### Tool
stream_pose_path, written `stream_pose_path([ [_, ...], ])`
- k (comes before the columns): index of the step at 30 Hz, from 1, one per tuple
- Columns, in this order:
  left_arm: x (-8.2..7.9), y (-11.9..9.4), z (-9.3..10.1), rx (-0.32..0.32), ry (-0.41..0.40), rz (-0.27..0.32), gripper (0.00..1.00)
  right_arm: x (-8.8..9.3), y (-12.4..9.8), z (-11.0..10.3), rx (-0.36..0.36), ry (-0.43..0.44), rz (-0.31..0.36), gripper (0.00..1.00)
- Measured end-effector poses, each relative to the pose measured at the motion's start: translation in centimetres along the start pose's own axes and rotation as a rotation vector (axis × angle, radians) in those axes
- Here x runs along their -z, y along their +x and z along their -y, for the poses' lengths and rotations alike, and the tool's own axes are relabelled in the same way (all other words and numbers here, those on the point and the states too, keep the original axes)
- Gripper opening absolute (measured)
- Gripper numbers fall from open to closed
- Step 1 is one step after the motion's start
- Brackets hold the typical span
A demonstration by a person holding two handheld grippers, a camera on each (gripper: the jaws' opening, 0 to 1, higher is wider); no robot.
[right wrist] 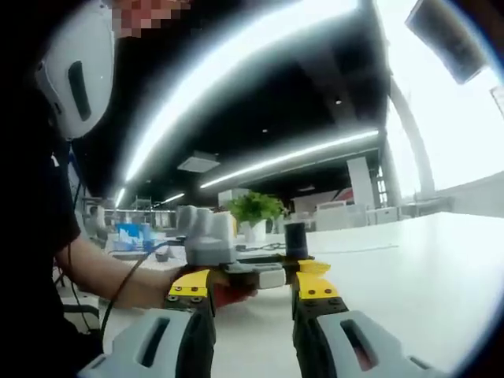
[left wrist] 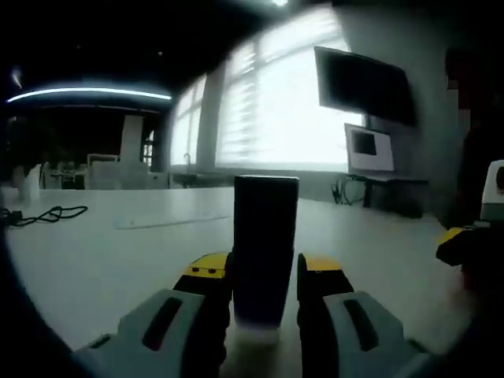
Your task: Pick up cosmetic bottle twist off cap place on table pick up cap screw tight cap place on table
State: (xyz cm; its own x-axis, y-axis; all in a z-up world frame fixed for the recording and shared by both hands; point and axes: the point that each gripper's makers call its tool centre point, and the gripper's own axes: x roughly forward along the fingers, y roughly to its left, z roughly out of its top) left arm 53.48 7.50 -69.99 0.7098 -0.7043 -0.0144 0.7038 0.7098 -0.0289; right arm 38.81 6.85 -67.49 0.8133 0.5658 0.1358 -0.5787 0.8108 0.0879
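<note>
While the left tool (left wrist: 264,287) clamped the bottle (left wrist: 265,248) upright above the table (left wrist: 102,252), steadying it for uncapping, the right tool (right wrist: 253,287) hung apart, jaws wide and empty, facing it.

Left gripper (left wrist: 265,276) has its jaws clamped tight on the dark cosmetic bottle (left wrist: 265,244), holding it upright. Right gripper (right wrist: 252,287) is sitting with jaws spread, nothing between them. The person's forearm (right wrist: 118,276) reaches in behind.
</note>
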Motion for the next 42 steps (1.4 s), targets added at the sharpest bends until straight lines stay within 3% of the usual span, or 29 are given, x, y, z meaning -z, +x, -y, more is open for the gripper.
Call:
stream_pose_path([
  [6, -0.2, -0.1, -0.5, -0.016, -0.011, 0.015, 0.21, -0.1, 0.0, 0.0, 0.002, -0.002, 0.005, 0.32],
  [28, -0.2, 0.2, 0.6, 0.033, 0.009, 0.024, 0.16, -0.3, -0.2, 0.6, 0.017, 0.011, 0.015, 0.3],
  [35, -2.0, -0.6, 1.1, 0.05, 0.032, 0.067, 0.16, -0.7, -0.4, 1.1, 0.03, 0.054, 0.042, 0.29],
  [42, -2.6, -2.4, 1.4, 0.078, 0.01, 0.072, 0.16, -0.3, -0.4, 1.0, 0.026, 0.02, 0.022, 0.29],
])
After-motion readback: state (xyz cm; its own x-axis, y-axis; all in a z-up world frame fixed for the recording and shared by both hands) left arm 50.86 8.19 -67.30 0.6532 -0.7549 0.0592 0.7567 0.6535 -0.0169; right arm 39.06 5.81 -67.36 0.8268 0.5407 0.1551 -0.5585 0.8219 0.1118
